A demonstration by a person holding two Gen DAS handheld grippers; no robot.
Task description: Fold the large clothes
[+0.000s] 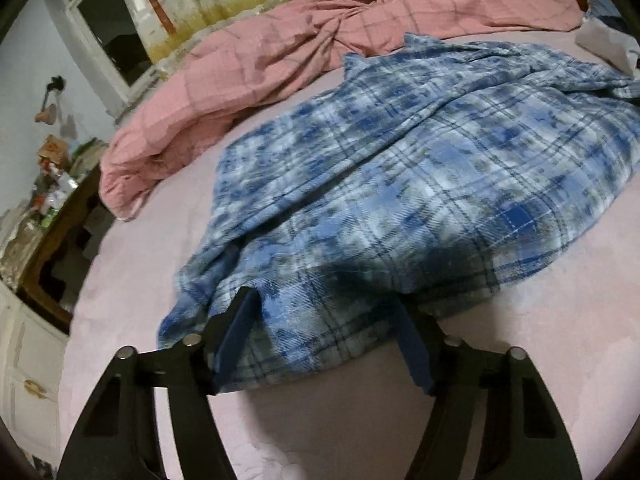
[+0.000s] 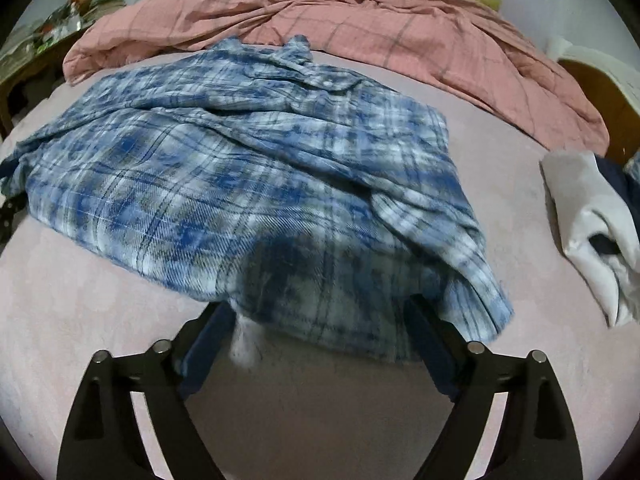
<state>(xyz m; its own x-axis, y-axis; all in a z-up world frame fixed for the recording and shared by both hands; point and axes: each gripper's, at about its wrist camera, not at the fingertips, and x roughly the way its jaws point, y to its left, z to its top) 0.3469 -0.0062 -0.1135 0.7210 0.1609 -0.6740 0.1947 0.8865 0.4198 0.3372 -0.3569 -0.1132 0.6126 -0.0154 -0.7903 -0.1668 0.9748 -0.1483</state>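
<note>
A large blue and white plaid flannel shirt (image 1: pixel 420 184) lies crumpled on the pale pink bed sheet (image 1: pixel 320 420). It also shows in the right wrist view (image 2: pixel 248 184). My left gripper (image 1: pixel 324 304) is open, its jaws wide apart on either side of the shirt's near left corner, with cloth draped over the fingertips. My right gripper (image 2: pixel 320 312) is open too, its jaws straddling the shirt's near right hem, and the fingertips are hidden under the cloth.
A bunched pink checked duvet (image 1: pixel 300 52) lies along the far side of the bed (image 2: pixel 400 28). White and dark clothes (image 2: pixel 592 216) lie at the right. A cluttered wooden table (image 1: pixel 48 200) and a white cabinet (image 1: pixel 28 380) stand left of the bed.
</note>
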